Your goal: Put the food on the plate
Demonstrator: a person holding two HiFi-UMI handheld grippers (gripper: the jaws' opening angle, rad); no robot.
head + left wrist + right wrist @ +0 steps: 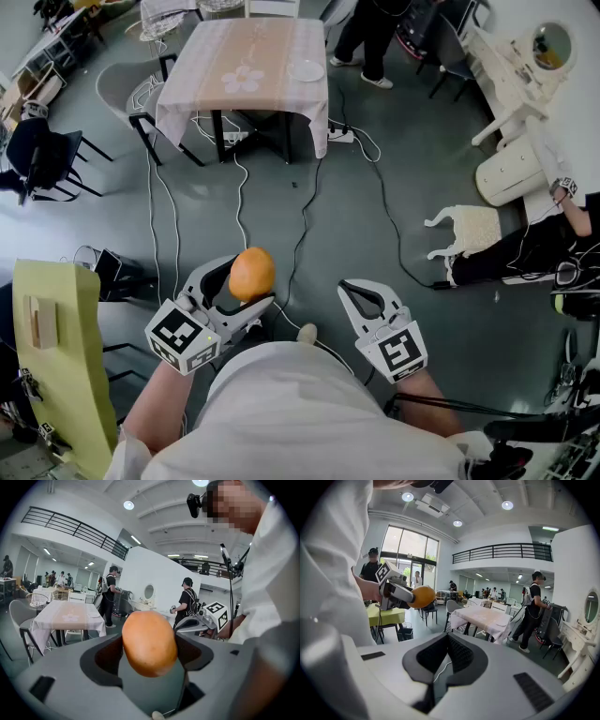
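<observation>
Two grippers, only one of them loaded. My left gripper (239,292) is clamped wide on the orange (251,273), a pad against each flank. The fruit sits high between the jaws, out near their tips, left of centre in the lower half of the head view. My right gripper (352,290) is clenched on nothing, to the right of it.

The orange hangs in the air above bare floor. The plate (307,69) lies at the right edge of the table (246,66), top centre of the head view and well apart from me, so I judge the step in hand to be the carry.

A round, smooth fruit held near the tips could roll out, so I would hold the squeeze even and the jaws level, with no wrist twist. Cables (302,216) trail across the floor between me and the table, and I would step over them slowly. A person stands just beyond the table's right corner, so I would approach from the near side. I would lower the orange until it rests on the plate's middle, then release.
</observation>
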